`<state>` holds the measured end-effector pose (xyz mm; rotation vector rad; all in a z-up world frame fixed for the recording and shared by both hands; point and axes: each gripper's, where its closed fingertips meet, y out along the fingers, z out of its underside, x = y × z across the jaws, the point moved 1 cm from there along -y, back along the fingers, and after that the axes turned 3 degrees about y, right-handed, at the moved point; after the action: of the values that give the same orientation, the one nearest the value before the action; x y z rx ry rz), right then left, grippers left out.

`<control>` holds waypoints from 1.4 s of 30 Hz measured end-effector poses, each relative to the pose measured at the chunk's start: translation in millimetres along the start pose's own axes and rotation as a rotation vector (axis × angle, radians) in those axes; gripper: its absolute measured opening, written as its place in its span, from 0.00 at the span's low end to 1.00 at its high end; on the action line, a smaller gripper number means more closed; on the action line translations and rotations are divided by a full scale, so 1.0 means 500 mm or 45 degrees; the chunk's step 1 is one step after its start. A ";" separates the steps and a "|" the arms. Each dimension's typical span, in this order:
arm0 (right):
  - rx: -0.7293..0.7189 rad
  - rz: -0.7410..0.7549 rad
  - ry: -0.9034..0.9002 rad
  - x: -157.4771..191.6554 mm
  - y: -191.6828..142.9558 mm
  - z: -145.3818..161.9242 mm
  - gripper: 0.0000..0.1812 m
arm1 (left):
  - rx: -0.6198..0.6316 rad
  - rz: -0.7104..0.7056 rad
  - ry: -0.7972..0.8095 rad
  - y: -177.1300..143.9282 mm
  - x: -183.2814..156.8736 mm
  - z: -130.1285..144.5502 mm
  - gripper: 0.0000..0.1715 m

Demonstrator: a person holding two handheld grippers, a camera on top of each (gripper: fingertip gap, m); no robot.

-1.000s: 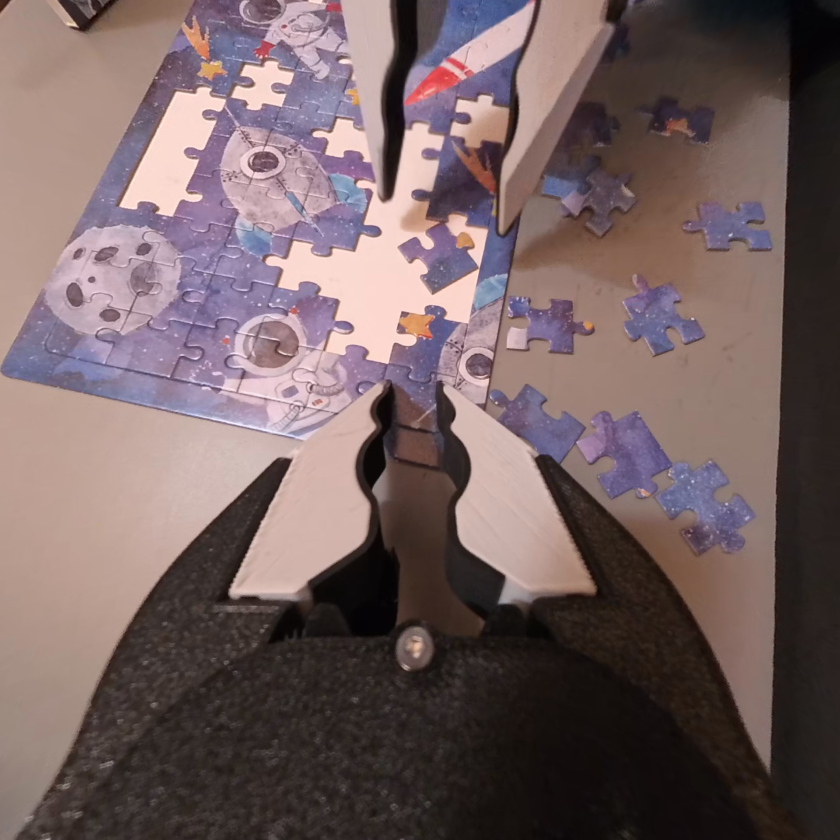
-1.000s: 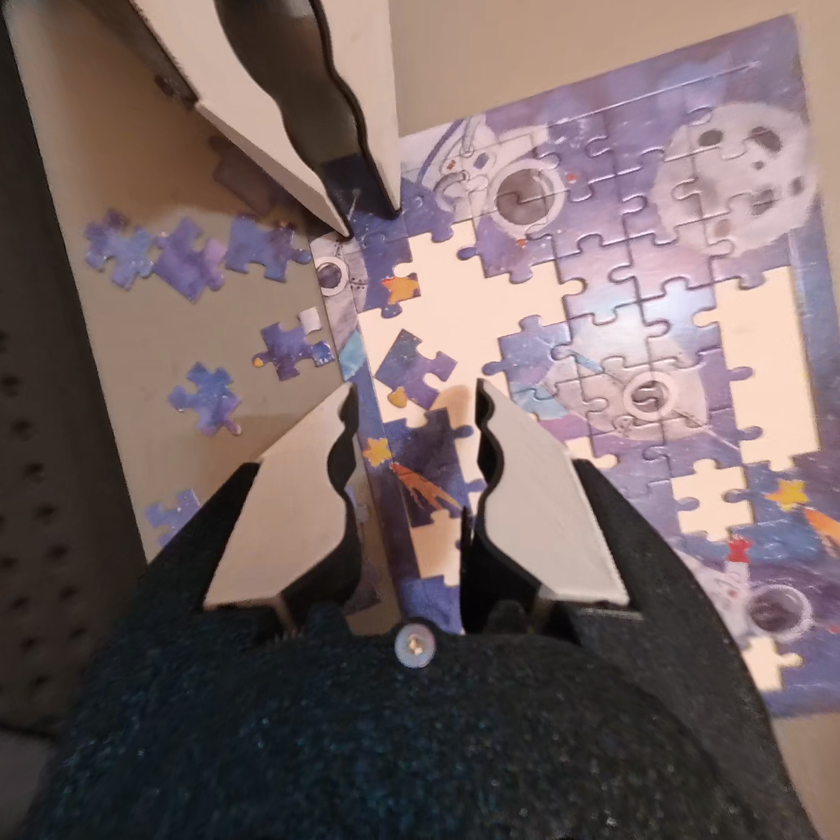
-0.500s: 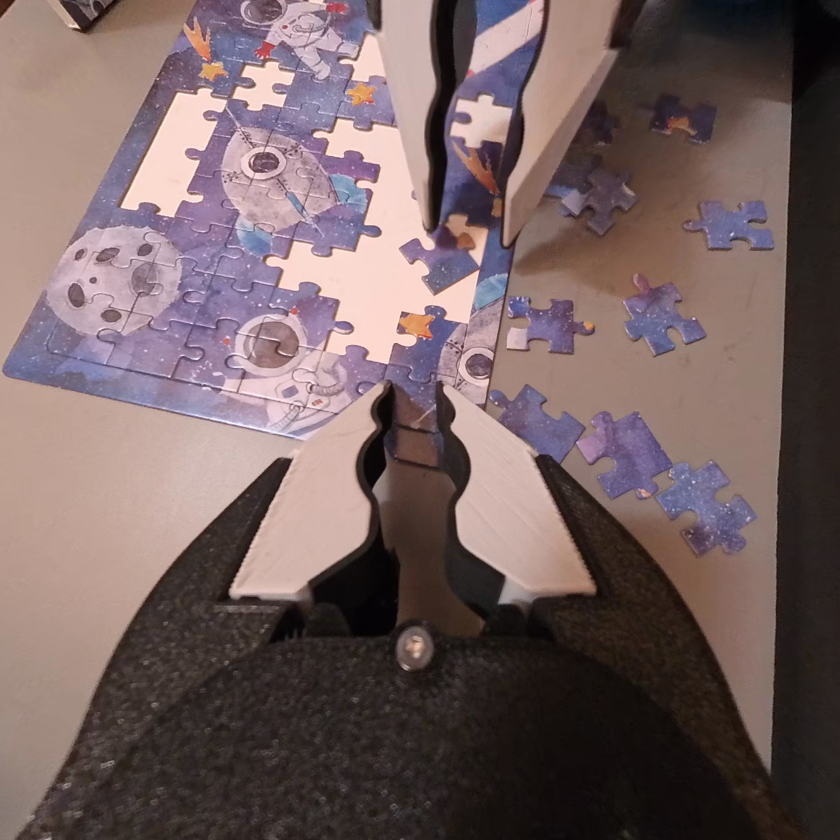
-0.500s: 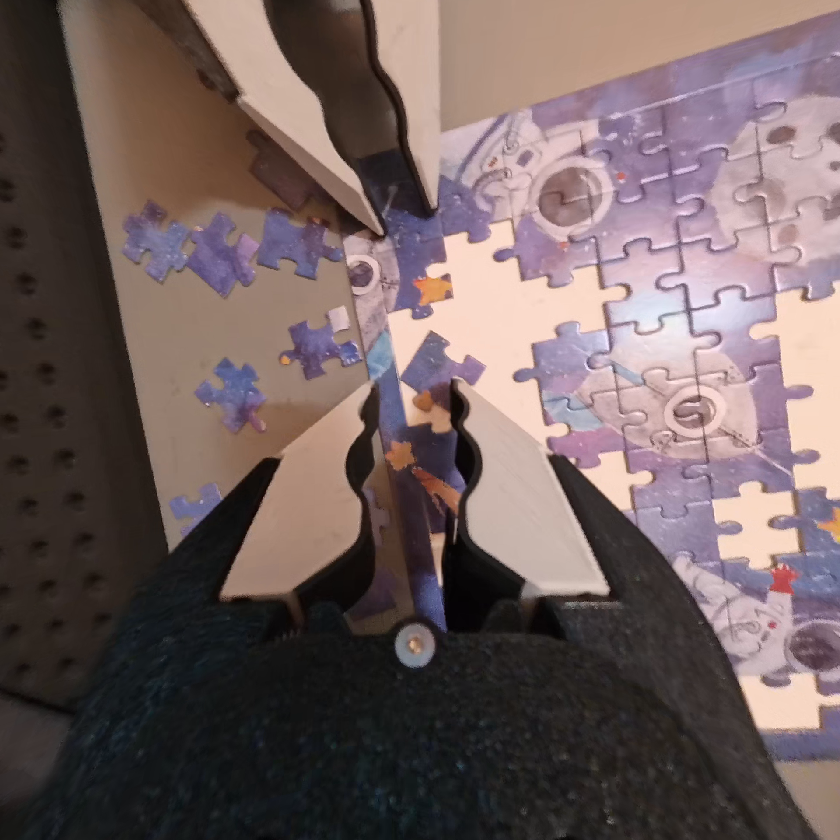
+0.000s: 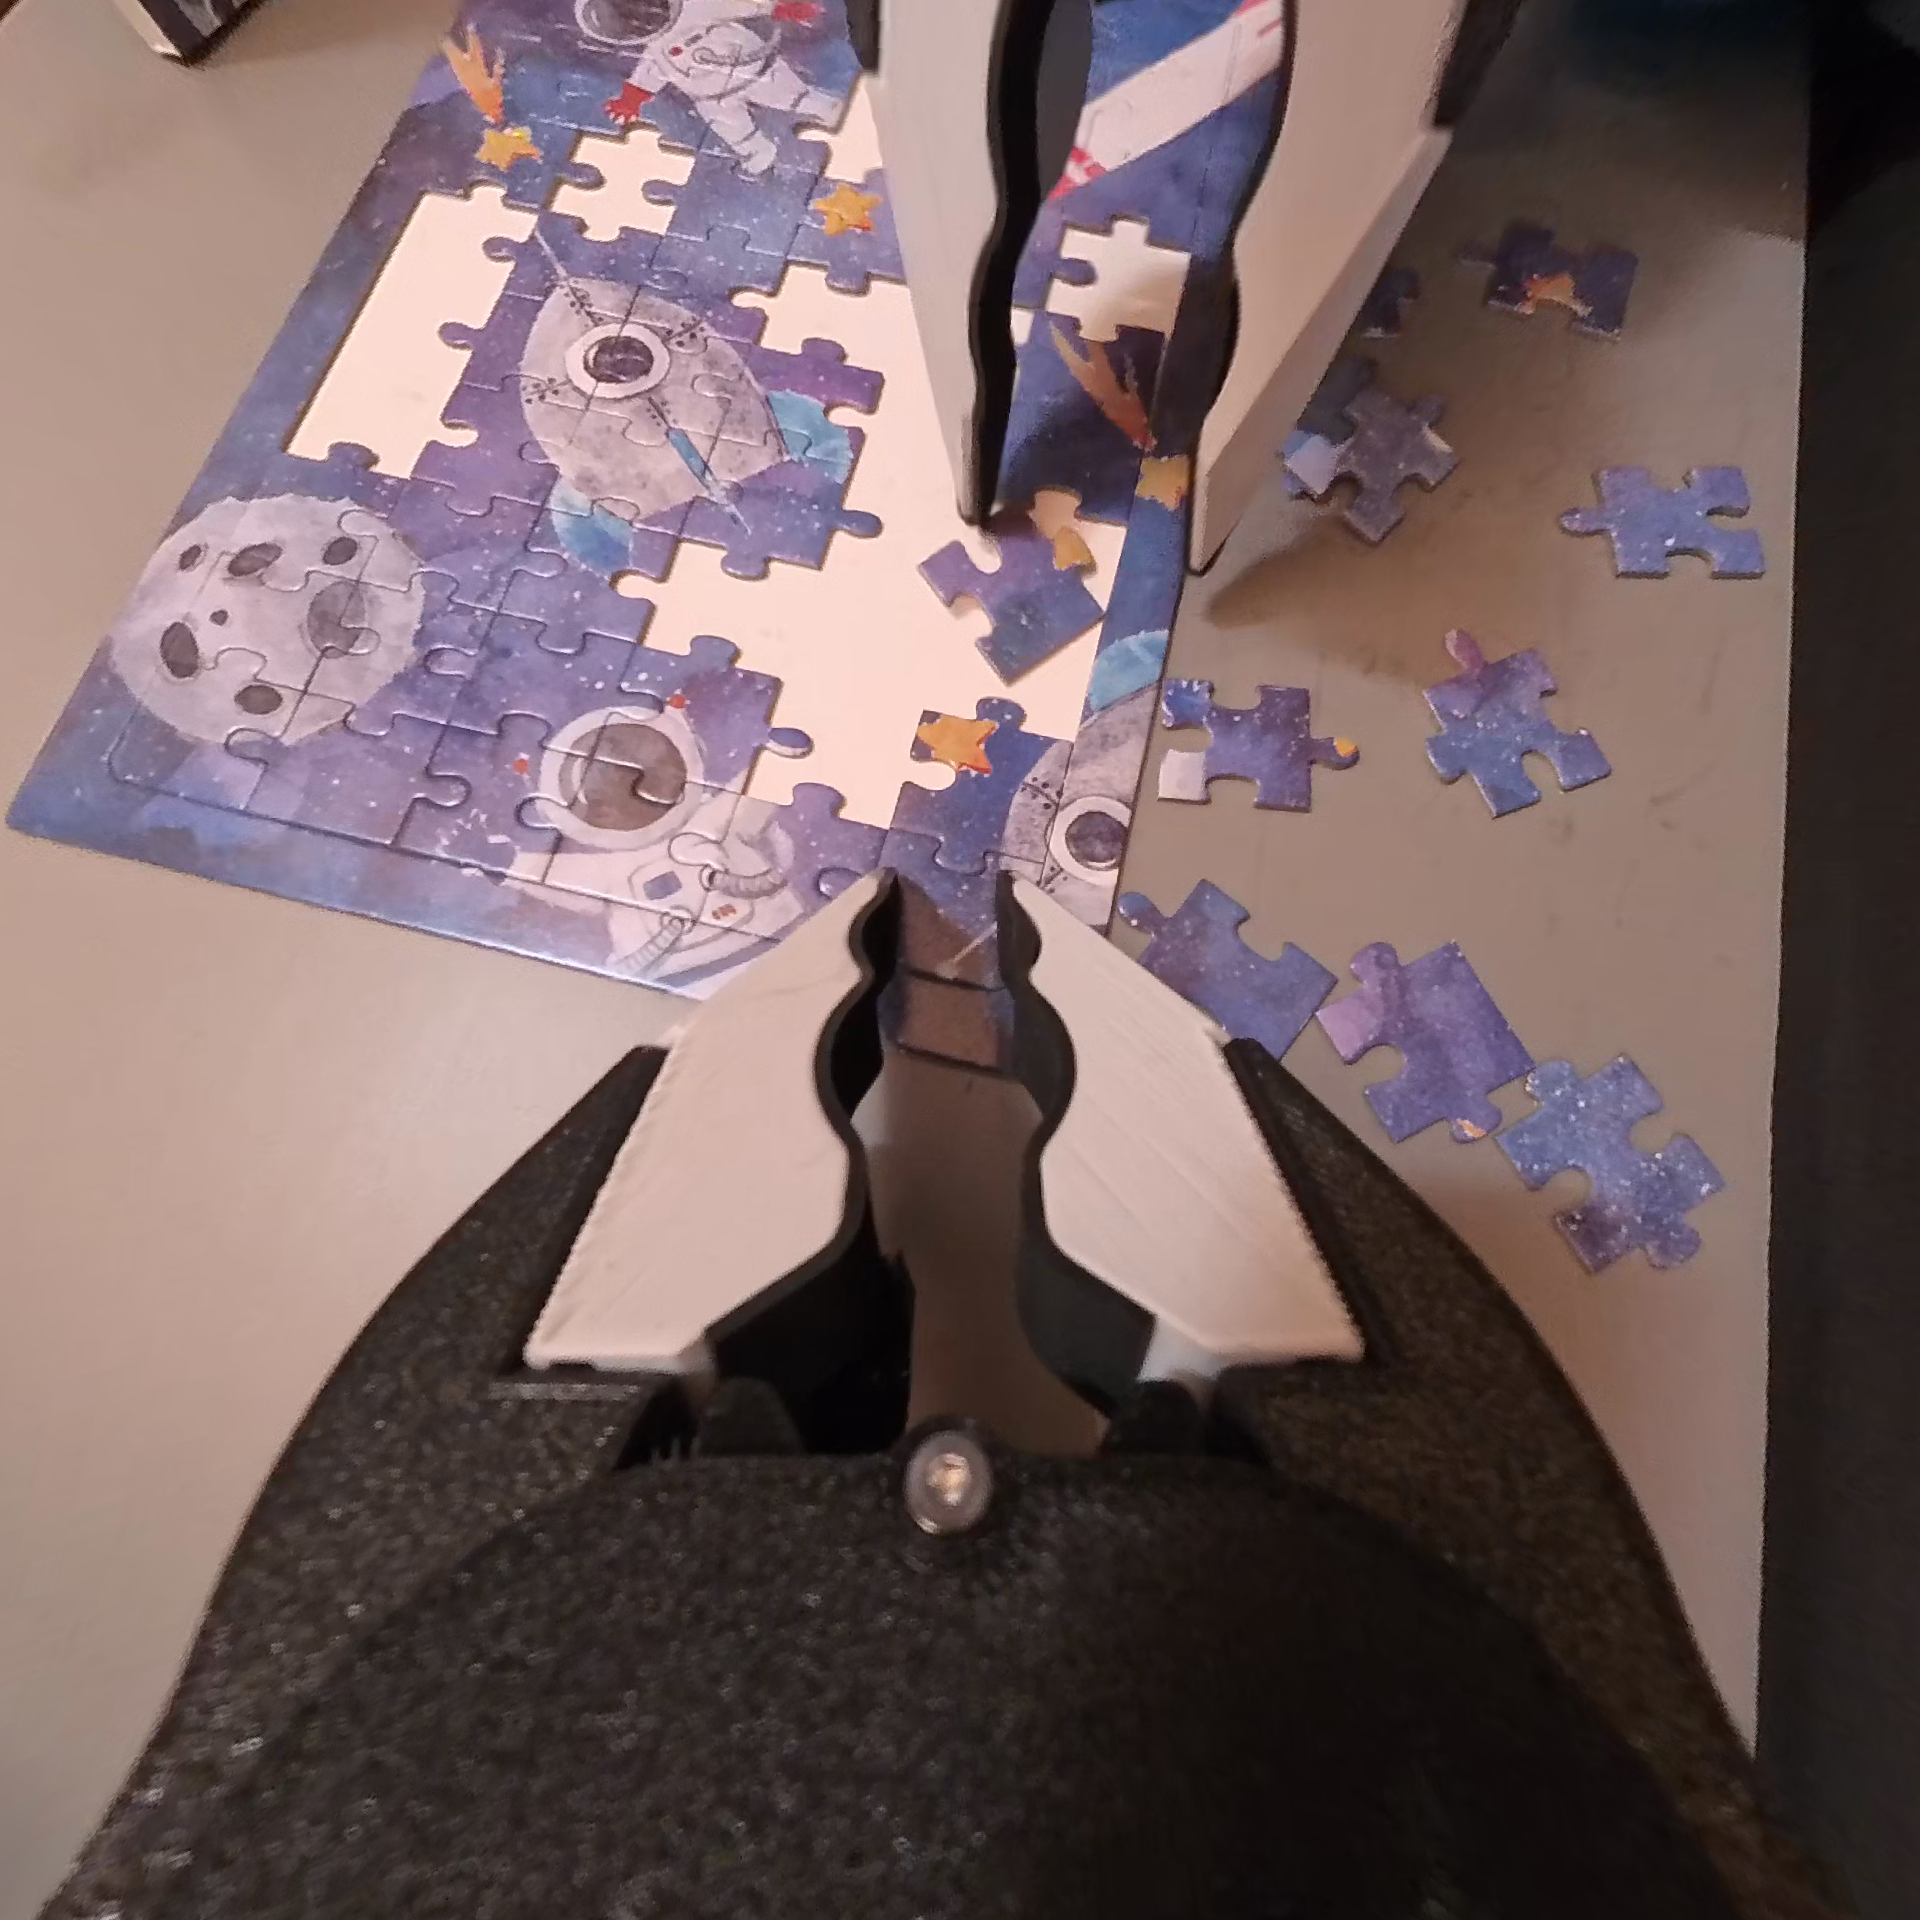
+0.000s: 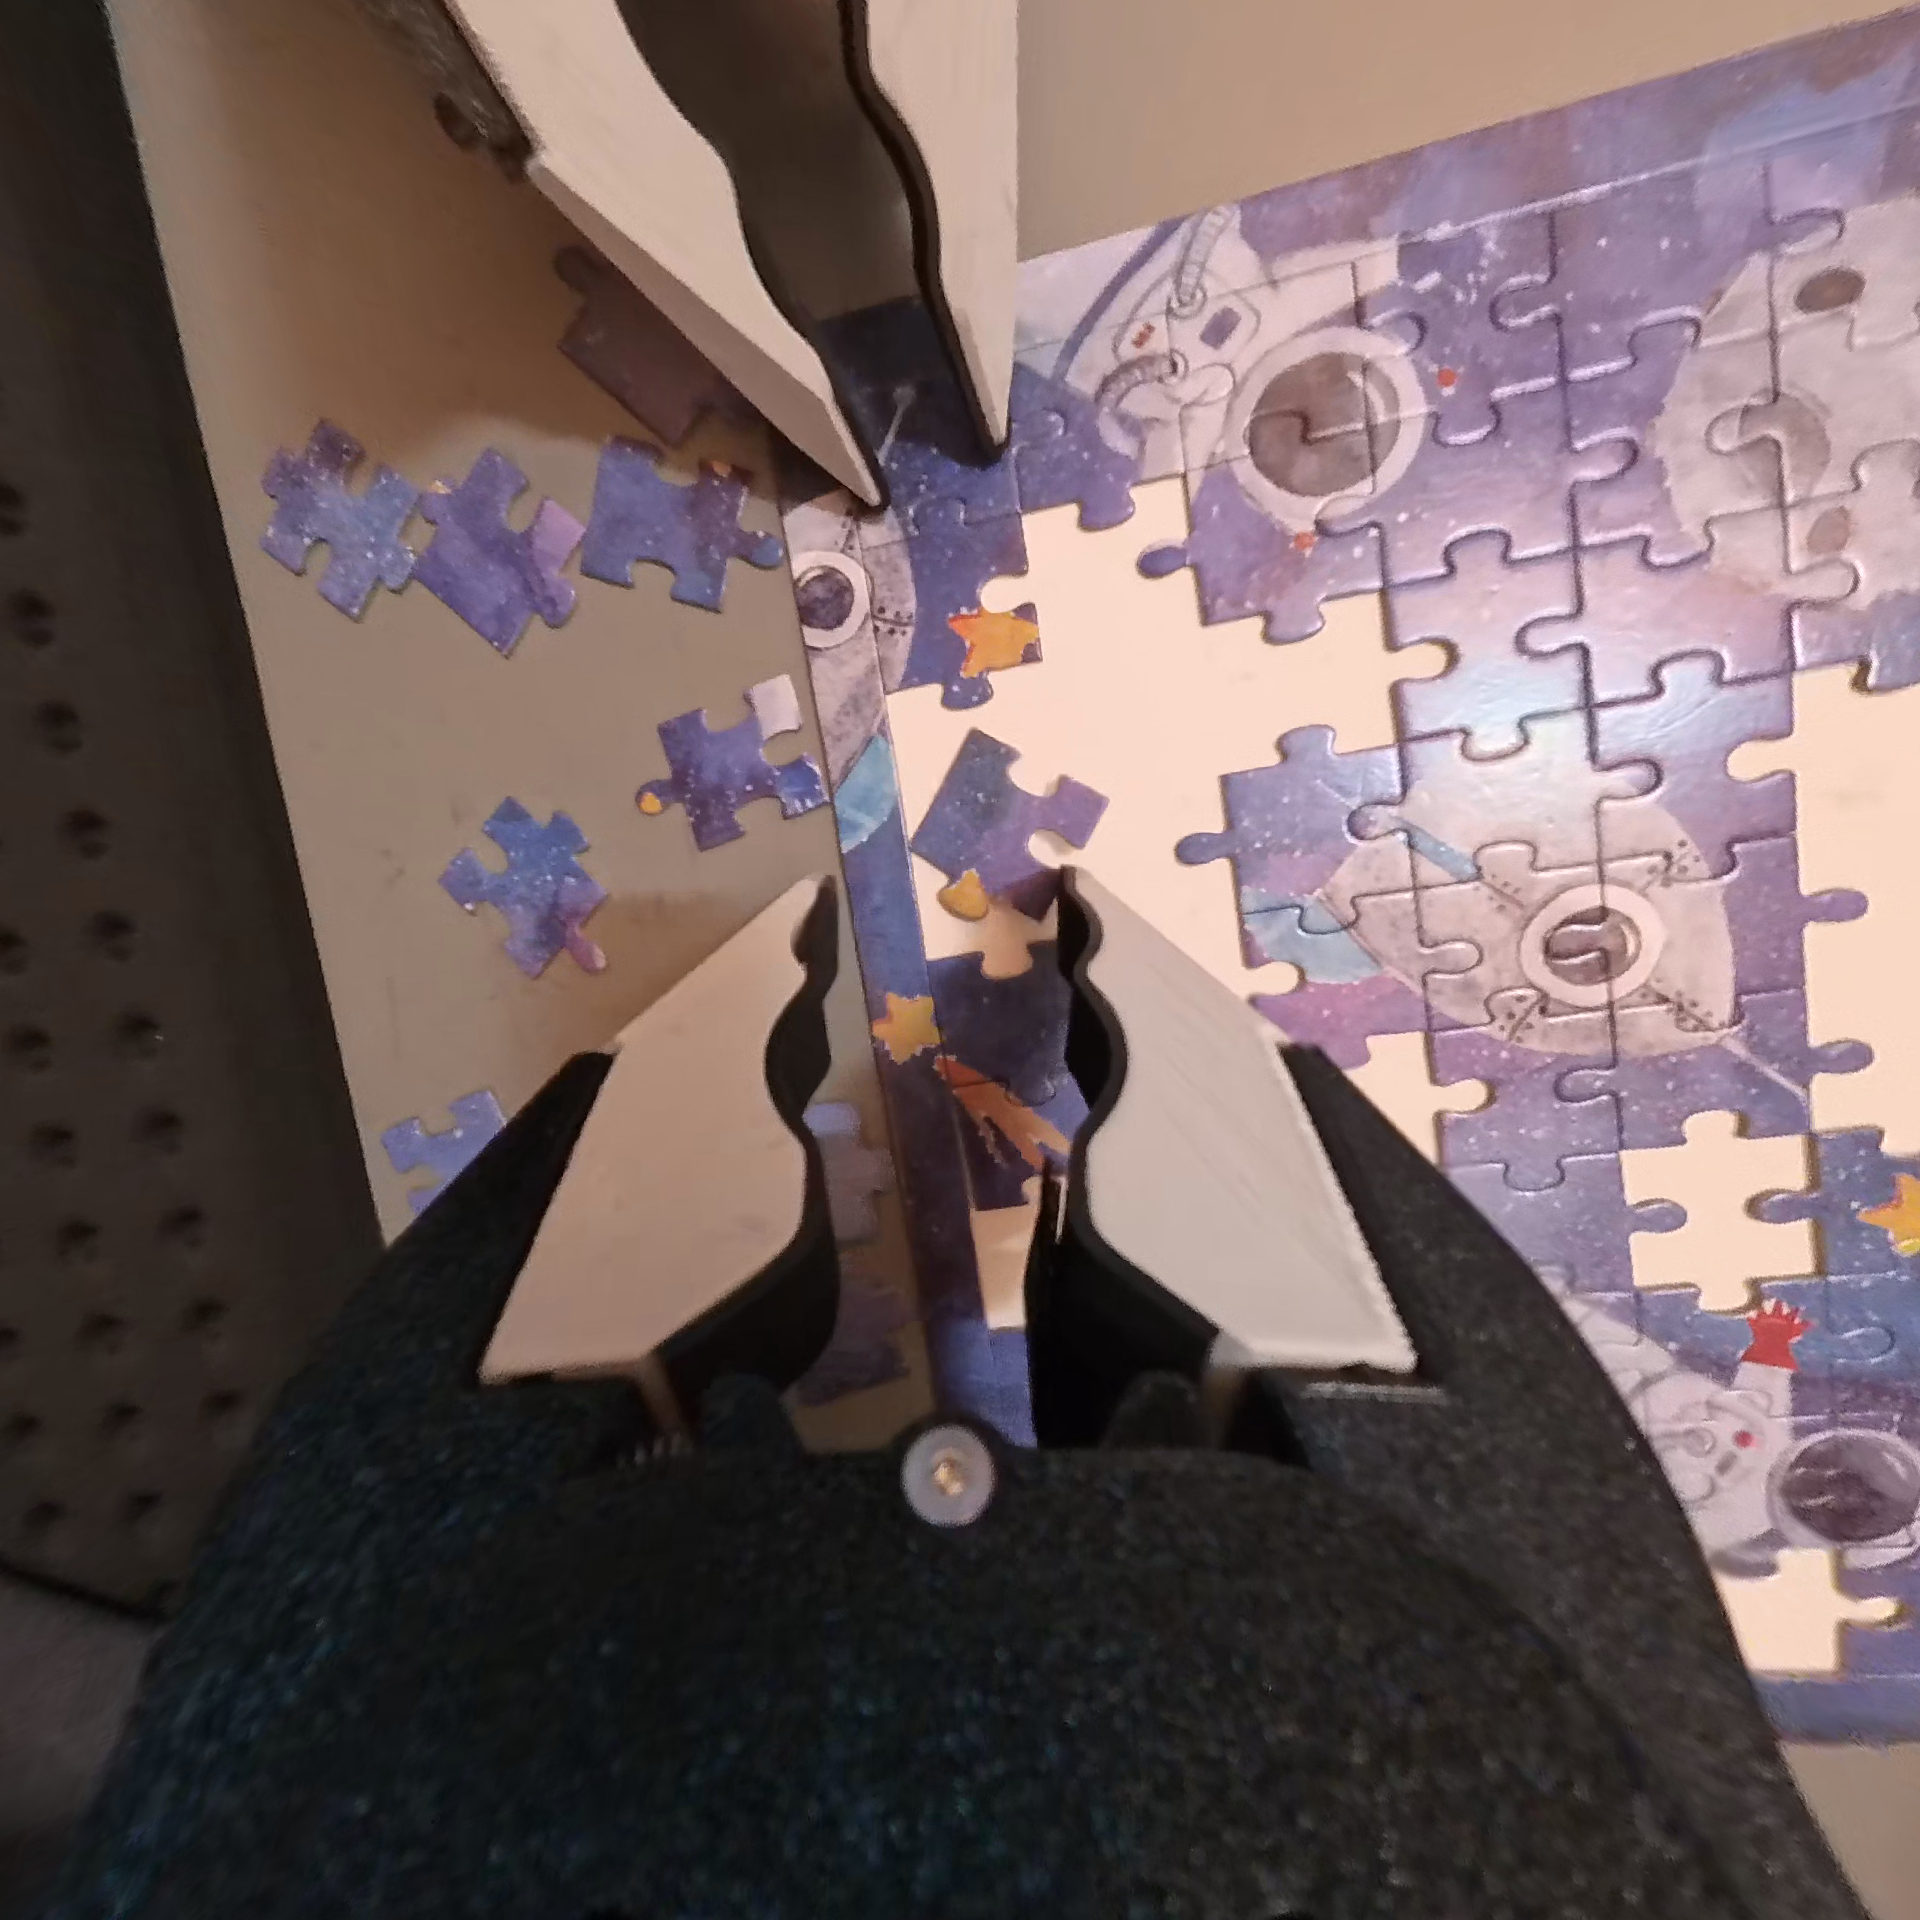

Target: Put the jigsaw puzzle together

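The puzzle point(image 5: 436, 582) lay flat on a grey table point(image 5: 260, 1091), a space scene with several white gaps showing its backing. In the left wrist view it filled the area from 9 to 12 o'clock. One loose piece point(image 5: 1023, 608) sat askew inside the largest gap, near the puzzle's right border, not locked to any neighbour.

The left gripper point(image 5: 948, 883) sat at the puzzle's near edge, its fingers a narrow gap apart, tips over the border by the astronaut; whether they pinched that edge I could not tell.

The right gripper point(image 5: 1086, 525) came down from 12 o'clock, jaws spread wide and holding nothing. One fingertip touched or nearly touched the loose piece's far corner; the other stood just outside the border, over the table. In the right wrist view the same gripper point(image 6: 940, 888) straddled the border strip, with the loose piece point(image 6: 1003, 821) just ahead at 12 o'clock and the left gripper point(image 6: 930, 473) beyond it.

More pieces point(image 5: 1496, 997) lay scattered on the table at 2 to 3 o'clock of the puzzle, well apart from each other in places, touching in others. A dark box corner point(image 5: 182, 26) showed at 11 o'clock.
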<state>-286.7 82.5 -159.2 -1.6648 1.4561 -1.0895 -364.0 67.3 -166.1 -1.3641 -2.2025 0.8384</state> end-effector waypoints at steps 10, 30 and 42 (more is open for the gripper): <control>-0.211 -0.382 -0.096 0.112 -0.059 -0.048 0.15 | 0.000 0.000 0.000 0.002 -0.002 -0.002 0.11; 0.117 -0.025 -0.340 0.095 0.022 0.006 0.00 | 0.003 -0.011 0.001 0.002 -0.002 -0.002 0.11; -0.084 -0.018 -0.086 0.140 -0.035 0.057 0.14 | 0.009 0.113 0.259 0.024 -0.112 -0.031 0.23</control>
<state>-251.0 15.1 -144.7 -1.7435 1.4531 -0.9929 -322.1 25.0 -164.8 -1.4830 -1.9956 0.7031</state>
